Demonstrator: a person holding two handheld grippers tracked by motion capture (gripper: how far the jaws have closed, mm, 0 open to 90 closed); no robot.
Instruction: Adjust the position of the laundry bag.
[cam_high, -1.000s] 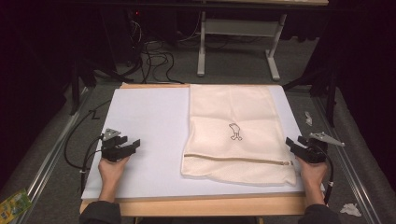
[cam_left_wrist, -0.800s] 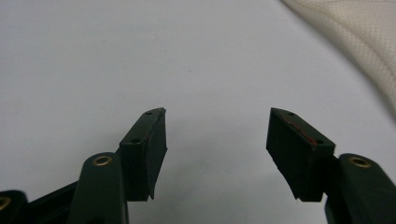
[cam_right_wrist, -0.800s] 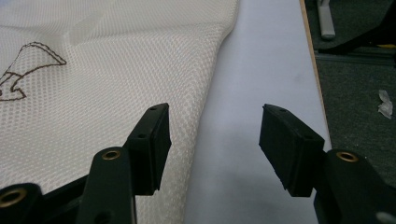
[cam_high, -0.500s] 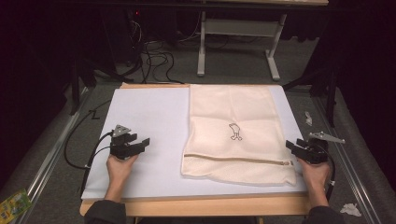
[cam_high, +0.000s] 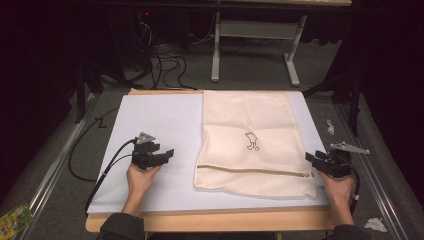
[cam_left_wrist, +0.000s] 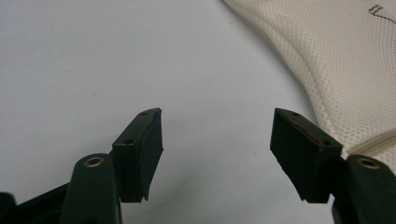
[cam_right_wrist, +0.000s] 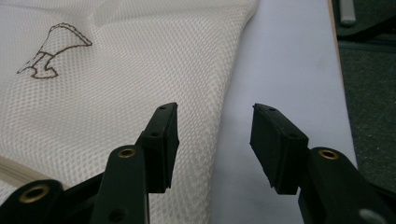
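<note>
You work at a wooden table (cam_high: 210, 222) covered by a pale sheet (cam_high: 160, 125), with a dark room beyond it: grey carpet, a tangle of black cables (cam_high: 165, 60) and the legs of a grey desk frame (cam_high: 255, 45) behind. A metal rail (cam_high: 55, 170) runs along the floor at your left, and a green packet (cam_high: 15, 220) lies by it at the bottom corner.

The mesh bag (cam_high: 252, 125) lies flat on the right half of the sheet, cream-coloured, its long axis running away from you. Its zipper (cam_high: 255, 171) crosses the short way near the end closest to you, from left to right. A small dark outline figure (cam_high: 251, 141) is stitched near the middle; no lettering can be read on it or anywhere else.

Your left gripper (cam_high: 161, 156) hovers over bare sheet just left of the bag, its jaws spread wide with nothing between them. Your right gripper (cam_high: 314, 159) sits at the bag's right edge by the zipper's end; its jaws have just been closing and stand fairly wide, straddling the edge of the mesh, the pads not pressing on it
</note>
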